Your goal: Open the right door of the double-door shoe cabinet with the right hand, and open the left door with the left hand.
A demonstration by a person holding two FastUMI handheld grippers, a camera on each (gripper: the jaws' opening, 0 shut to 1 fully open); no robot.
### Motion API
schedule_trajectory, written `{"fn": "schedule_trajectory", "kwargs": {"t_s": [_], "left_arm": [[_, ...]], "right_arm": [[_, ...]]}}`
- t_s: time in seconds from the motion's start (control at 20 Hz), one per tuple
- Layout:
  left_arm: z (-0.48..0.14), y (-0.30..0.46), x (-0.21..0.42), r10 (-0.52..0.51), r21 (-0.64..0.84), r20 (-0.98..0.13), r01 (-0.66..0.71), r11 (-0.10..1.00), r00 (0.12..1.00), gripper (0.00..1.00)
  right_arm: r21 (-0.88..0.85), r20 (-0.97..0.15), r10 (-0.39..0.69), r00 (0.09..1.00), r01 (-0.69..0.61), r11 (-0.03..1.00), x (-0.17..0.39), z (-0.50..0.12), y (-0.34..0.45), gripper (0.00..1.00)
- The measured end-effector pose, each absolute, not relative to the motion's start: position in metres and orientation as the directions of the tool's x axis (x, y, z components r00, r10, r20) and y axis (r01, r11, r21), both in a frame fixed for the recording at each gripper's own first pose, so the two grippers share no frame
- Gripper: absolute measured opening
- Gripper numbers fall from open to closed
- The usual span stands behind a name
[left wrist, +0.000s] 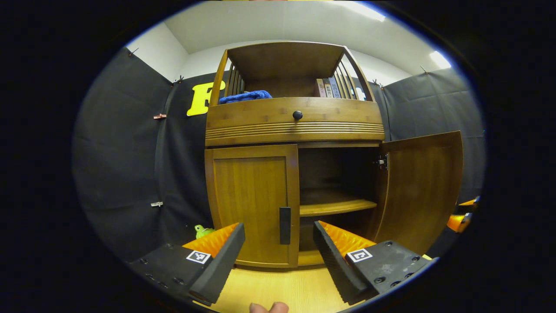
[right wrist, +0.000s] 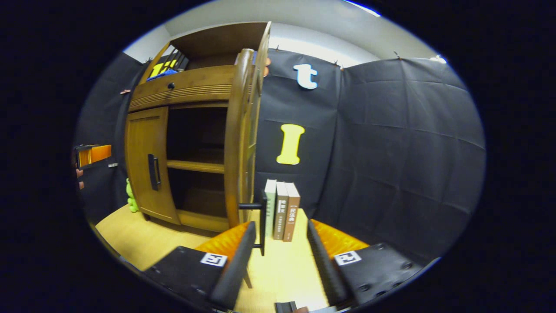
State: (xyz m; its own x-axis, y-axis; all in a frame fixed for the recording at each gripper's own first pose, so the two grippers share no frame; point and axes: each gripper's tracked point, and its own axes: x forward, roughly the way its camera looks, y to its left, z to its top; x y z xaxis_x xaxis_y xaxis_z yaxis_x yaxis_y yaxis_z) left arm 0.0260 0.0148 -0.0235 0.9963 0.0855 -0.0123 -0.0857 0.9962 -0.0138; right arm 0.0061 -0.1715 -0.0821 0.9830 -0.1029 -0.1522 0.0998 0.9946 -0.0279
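With the right door (left wrist: 423,191) of the shoe cabinet (left wrist: 295,126) already swung wide, the left tool (left wrist: 278,243) is held spread before the closed left door's handle (left wrist: 285,225), while the right tool (right wrist: 278,243), spread, straddles the right door's handle (right wrist: 262,221) loosely

Left hand-held gripper (left wrist: 278,248) is level, its 2 fingers spread wide, gripping nothing. Right hand-held gripper (right wrist: 278,252) likewise gapes, unladen.

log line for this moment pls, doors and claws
right door open | left door shut | left claw open, facing left door handle | right claw open, by right door handle
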Motion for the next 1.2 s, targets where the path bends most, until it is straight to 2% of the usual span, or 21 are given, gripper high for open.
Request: {"fn": "schedule_trajectory", "kwargs": {"t_s": [0.15,0.25,0.5,0.75,1.0,1.2], "left_arm": [[-0.034,0.015,0.042,0.055,-0.002,-0.015,-0.055,0.998,0.998,0.98],[-0.043,0.013,0.058,0.036,-0.001,-0.022,-0.036,0.999,0.999,0.96],[-0.067,0.008,0.107,-0.001,-0.003,-0.043,0.001,1.0,0.999,0.97],[-0.096,0.009,0.166,0.024,-0.016,-0.092,-0.025,1.0,0.995,0.82],[-0.126,0.009,0.21,0.057,0.016,-0.155,-0.055,0.998,0.986,0.76],[-0.139,0.02,0.232,0.089,0.014,-0.165,-0.088,0.996,0.982,0.66]], "right_arm": [[-0.02,-0.139,-0.136,0.981,0.134,0.991,-0.017,-0.077,-0.166,0.99],[-0.014,-0.14,-0.133,0.981,0.133,0.991,-0.032,-0.074,-0.153,0.96],[0.019,-0.12,-0.13,0.984,0.133,0.991,-0.053,-0.053,-0.122,0.98],[0.041,-0.124,-0.076,0.989,0.082,0.996,-0.056,-0.048,-0.096,0.98],[0.036,-0.15,-0.066,0.986,0.072,0.997,-0.045,-0.054,-0.1,0.98],[0.034,-0.173,-0.081,0.982,0.088,0.996,-0.04,-0.064,-0.114,0.98]]}}
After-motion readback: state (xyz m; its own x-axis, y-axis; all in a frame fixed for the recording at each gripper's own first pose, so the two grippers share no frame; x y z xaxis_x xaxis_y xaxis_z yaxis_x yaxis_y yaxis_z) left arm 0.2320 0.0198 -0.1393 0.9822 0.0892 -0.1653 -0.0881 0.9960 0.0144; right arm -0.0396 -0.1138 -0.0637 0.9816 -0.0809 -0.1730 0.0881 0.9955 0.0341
